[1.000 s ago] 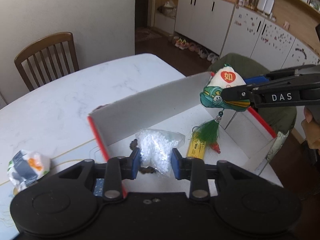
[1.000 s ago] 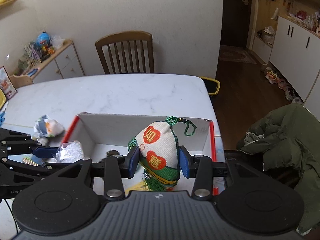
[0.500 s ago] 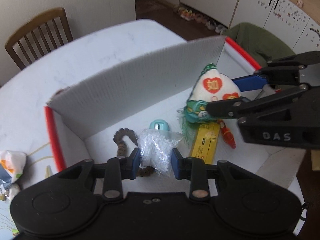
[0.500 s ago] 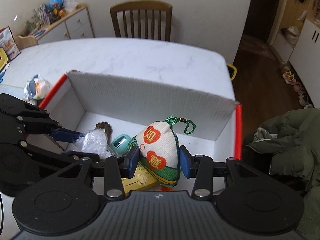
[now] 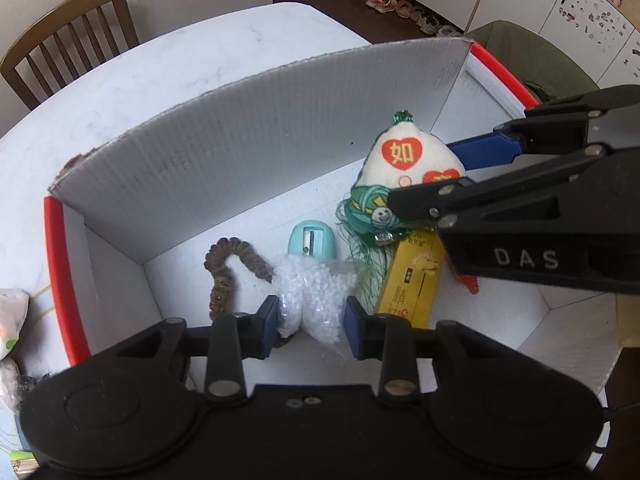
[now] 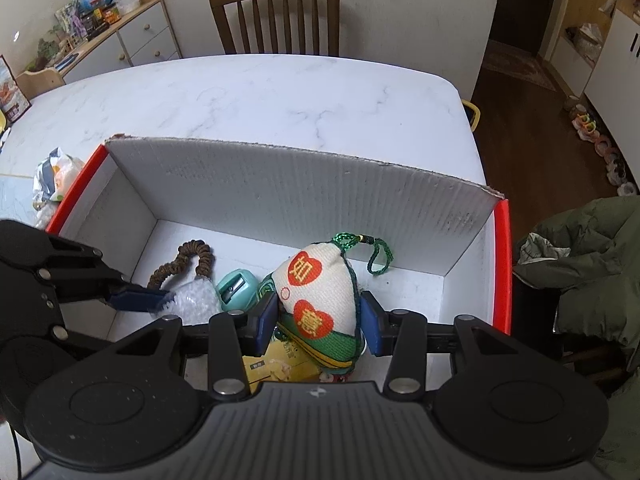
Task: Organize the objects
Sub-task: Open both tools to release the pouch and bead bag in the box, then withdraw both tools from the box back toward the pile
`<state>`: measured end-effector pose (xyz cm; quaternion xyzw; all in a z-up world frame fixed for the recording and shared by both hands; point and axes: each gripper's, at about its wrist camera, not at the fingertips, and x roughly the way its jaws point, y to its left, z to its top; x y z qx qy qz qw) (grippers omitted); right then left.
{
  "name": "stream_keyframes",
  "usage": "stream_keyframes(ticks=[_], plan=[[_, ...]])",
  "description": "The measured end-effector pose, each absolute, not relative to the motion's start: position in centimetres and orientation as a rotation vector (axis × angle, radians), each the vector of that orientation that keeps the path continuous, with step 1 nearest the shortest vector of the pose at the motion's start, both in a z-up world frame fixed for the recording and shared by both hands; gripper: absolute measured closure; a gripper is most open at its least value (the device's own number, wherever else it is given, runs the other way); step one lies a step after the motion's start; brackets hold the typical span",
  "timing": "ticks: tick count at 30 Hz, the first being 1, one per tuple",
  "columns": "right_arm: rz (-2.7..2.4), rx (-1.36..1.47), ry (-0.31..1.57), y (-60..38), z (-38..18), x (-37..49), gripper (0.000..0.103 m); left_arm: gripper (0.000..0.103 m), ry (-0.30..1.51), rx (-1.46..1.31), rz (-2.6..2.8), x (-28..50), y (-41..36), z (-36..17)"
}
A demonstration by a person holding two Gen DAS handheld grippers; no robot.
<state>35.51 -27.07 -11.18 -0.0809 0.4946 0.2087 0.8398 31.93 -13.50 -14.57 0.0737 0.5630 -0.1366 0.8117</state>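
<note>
Left gripper: my left gripper [image 5: 311, 319] is down inside the box, its blue pads clenched on the bag of white beads [image 5: 315, 296].
Bag of white beads: a small clear plastic pouch, pinched at its lower half; its top touches the pencil sharpener [image 5: 311, 240]. I cannot tell whether it rests on the box floor.
Right gripper: my right gripper [image 6: 318, 318] grips the embroidered sachet [image 6: 320, 296] from both sides, low in the box.
Embroidered sachet: cream cloth with red hearts and yellow characters, a green band at its base and a green cord loop at the top; its green tassel [image 5: 366, 256] spreads over the end of the yellow carton [image 5: 412, 280].
Box: white corrugated cardboard box [image 5: 248, 152] with red edges, standing on the marble table [image 6: 280, 96]; the far flap is upright.
Inside the box: a teal pencil sharpener, a brown coiled hair tie [image 5: 228, 268] left of it, and a yellow carton with printed characters lying flat on the right.
Outside the box: a crumpled wrapper [image 6: 54, 174] on the table, just beside the left wall.
Surroundings: a wooden chair [image 6: 276, 20] at the far table edge; a green jacket [image 6: 588, 272] to the right.
</note>
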Motion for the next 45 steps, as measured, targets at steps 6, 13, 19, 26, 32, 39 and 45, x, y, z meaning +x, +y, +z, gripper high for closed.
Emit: stream_keyframes(ticks=[6, 13, 19, 26, 32, 39, 45], plan=[[0.458, -0.144, 1.048, -27.6, -10.9, 35.3, 0.055, 0.054, 1.218, 0.146, -0.282, 31.8, -13.4, -14.8], [0.46, -0.107, 1.027, -28.5, -10.2, 34.8, 0.043, 0.04, 1.186, 0.143, -0.274, 31.8, -14.1, -14.1], [0.47, -0.088, 0.998, -29.1, -8.7, 33.8, 0.042, 0.031, 1.136, 0.127, -0.281, 30.7, -13.9, -12.7], [0.485, -0.066, 0.939, -29.7, -6.6, 31.7, 0.039, 0.029, 1.069, 0.104, -0.282, 29.5, -13.1, -10.5], [0.496, -0.05, 0.87, -29.8, -4.4, 29.4, 0.038, 0.028, 1.005, 0.087, -0.281, 27.8, -12.2, -8.7], [0.509, -0.039, 0.805, -29.4, -2.1, 26.8, 0.038, 0.02, 0.918, 0.074, -0.28, 24.8, -10.8, -5.2], [0.517, -0.024, 0.776, -28.4, -0.9, 24.6, 0.033, 0.016, 0.86, 0.036, -0.266, 22.6, -8.5, -3.1]])
